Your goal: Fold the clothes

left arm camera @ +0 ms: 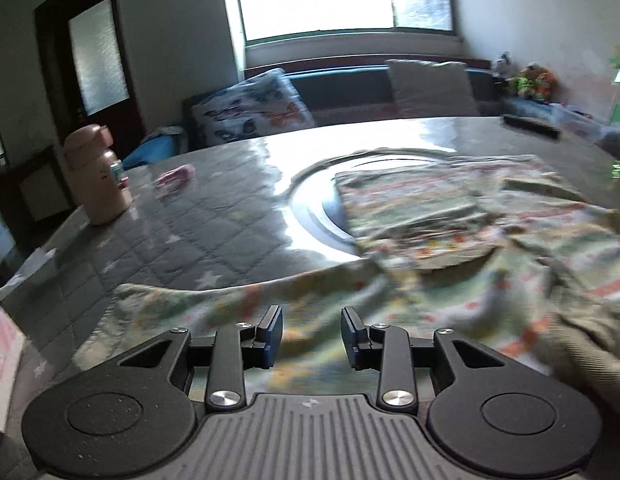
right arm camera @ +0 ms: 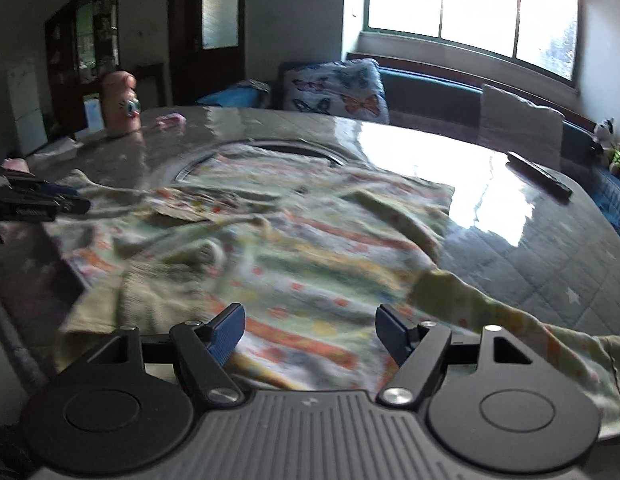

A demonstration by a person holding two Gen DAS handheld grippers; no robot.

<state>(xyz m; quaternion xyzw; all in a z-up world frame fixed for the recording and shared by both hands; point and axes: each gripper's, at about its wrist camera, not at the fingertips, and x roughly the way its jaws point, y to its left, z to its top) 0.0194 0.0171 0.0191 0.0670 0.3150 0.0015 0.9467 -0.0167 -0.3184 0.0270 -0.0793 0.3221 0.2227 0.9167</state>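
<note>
Both tools hover spread over a striped garment on the worktop.

The pale green, floral-striped cotton garment [right arm camera: 310,248] lies rumpled across the glossy grey quilted worktop [right arm camera: 549,264], partly covering its round inset ring. The left tool [left arm camera: 311,334] has its blue pads apart above the garment's near edge, nothing pinched. The right tool [right arm camera: 310,330] stands wider, empty too, above the cloth. A pink plastic bottle [left arm camera: 98,174] stands at the worktop's far left, well apart.

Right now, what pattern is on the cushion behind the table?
Butterflies, orange and dark blue, on the white square cushion. Clearest in the right wrist view.
</note>
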